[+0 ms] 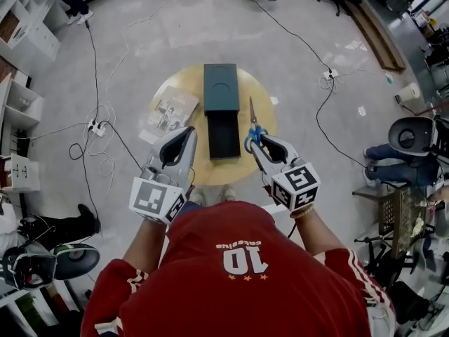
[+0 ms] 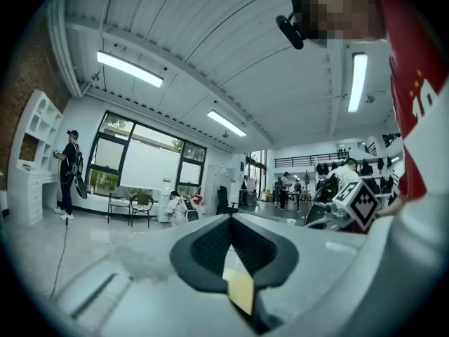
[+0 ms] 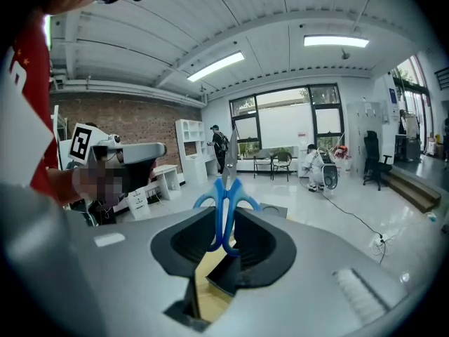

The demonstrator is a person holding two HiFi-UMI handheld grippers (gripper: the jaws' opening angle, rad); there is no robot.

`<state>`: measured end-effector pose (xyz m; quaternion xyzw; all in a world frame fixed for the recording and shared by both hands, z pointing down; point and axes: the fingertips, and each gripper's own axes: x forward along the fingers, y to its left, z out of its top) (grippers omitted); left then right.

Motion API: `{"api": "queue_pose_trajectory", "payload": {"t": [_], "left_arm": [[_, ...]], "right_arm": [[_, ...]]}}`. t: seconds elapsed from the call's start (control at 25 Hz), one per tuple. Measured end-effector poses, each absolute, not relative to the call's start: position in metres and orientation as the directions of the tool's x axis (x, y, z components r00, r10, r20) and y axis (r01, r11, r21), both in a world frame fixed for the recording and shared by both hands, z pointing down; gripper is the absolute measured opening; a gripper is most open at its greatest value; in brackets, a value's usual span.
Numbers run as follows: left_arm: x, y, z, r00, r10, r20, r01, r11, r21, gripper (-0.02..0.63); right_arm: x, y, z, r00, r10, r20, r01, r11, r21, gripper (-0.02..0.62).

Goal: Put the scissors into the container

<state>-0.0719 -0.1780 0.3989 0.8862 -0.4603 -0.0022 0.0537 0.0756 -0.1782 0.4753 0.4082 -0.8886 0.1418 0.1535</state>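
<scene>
The blue-handled scissors (image 1: 253,130) hang over the right side of the round wooden table (image 1: 266,97), blades pointing away from me. My right gripper (image 1: 257,143) is shut on their handles; in the right gripper view the scissors (image 3: 226,201) stand upright between the pads. The dark teal container (image 1: 220,86) lies at the table's middle, its open dark part (image 1: 224,137) nearer me and just left of the scissors. My left gripper (image 1: 188,133) hovers over the table's left front, shut and empty; in its own view the left gripper (image 2: 230,220) has its pads meeting.
A printed booklet (image 1: 170,111) lies on the table left of the container. Cables and a power strip (image 1: 95,126) run over the floor on the left. White shelves (image 1: 21,104) stand far left, and a chair (image 1: 410,135) on the right.
</scene>
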Motion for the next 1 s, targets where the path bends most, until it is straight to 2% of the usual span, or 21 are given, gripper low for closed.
{"api": "queue_pose_trajectory", "payload": {"t": [0.4, 1.0], "left_arm": [[-0.081, -0.172, 0.41, 0.571, -0.82, 0.036, -0.817, -0.563, 0.126, 0.003], [-0.1, -0.18, 0.422, 0.515, -0.853, 0.082, -0.854, -0.502, 0.14, 0.003]], "right_arm": [[0.061, -0.185, 0.558, -0.605, -0.598, 0.526, -0.776, 0.591, -0.221, 0.089], [0.05, -0.207, 0.714, -0.535, -0.389, 0.75, -0.766, 0.598, -0.236, 0.089]]}}
